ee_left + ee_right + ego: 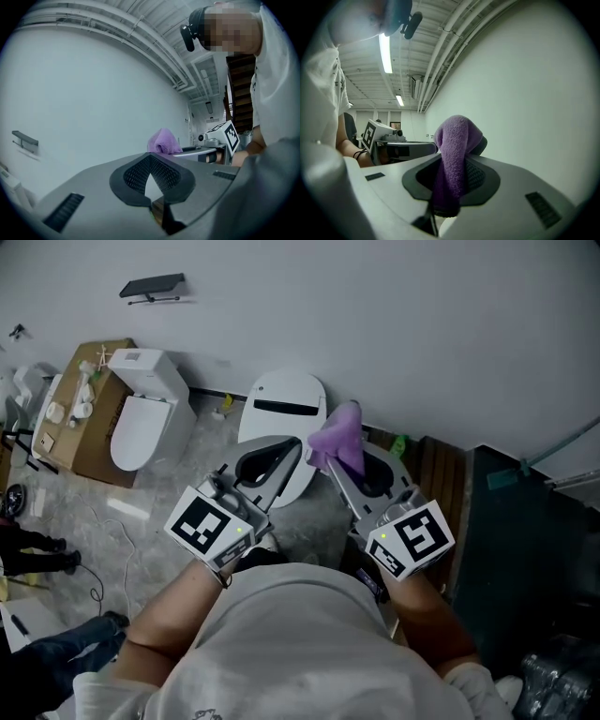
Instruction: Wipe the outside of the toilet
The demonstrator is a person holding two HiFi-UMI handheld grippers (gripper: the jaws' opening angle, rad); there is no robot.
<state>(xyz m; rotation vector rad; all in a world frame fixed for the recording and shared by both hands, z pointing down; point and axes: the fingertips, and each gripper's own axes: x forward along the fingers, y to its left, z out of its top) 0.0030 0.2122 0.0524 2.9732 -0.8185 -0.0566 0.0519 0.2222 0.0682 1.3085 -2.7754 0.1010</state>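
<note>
- The right gripper (pixel 330 463) has its fingers (pixel 482 177) clamped on a purple cloth (pixel 457 140). The cloth is pinched through its middle, so a folded hump stands out past the tips and a tail hangs back between the pads. Held this way, the soft hump would be the part that meets a surface, not the hard tips.
- The left gripper (pixel 287 454) has its fingers (pixel 133 176) together at the tips with nothing between them. It looks merely carried alongside.
- Both grippers are side by side and near each other, raised in front of the person's shirt (pixel 281 634) and aimed toward the wall (pixel 394 324). Their own views show only wall and ceiling (pixel 375 79), so the cloth touches nothing.
- The toilet (pixel 281 395) stands below and beyond the tips, against the wall, white, with its lid down. The cloth is apart from it.
- I can make out no wet streak or dirt on its shell. The pose fits a cloth on its way to the shell as well as one lifted off it.
- The floor (pixel 178 474) is grey and marbled.
- To the left, a second toilet (pixel 141 423) with a cistern stands beside a cardboard box (pixel 89 442).
- A small dark shelf (pixel 153 287) hangs on the wall, and wooden slats (pixel 441 474) lie to the right.
</note>
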